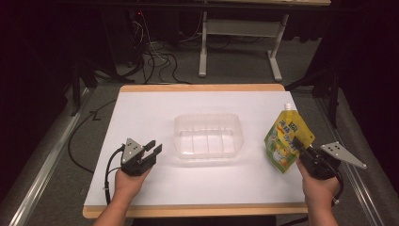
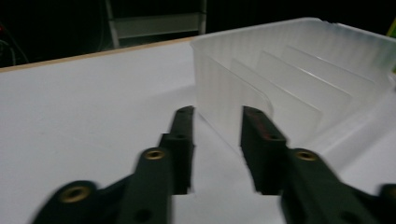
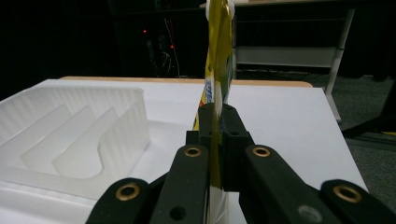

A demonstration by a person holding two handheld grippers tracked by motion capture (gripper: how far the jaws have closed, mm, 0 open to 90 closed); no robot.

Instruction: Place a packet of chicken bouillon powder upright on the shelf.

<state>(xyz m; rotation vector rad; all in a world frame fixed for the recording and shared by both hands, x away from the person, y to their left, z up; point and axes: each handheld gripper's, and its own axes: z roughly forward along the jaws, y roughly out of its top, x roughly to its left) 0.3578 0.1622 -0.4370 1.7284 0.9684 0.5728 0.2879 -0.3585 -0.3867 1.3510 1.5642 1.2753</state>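
Being clamped edge-on in the closed right tongs [image 3: 215, 140], the yellow spouted drink pouch [image 1: 283, 141] is being held upright right of the clear divided bin [image 1: 208, 136]. Left tongs [image 1: 151, 151] are being held parted and empty left of the bin. Next, carrying the pouch over a slot seems called for.

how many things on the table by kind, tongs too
pouch: 1
clear bin: 1
tongs: 2, left tongs and right tongs
total: 4
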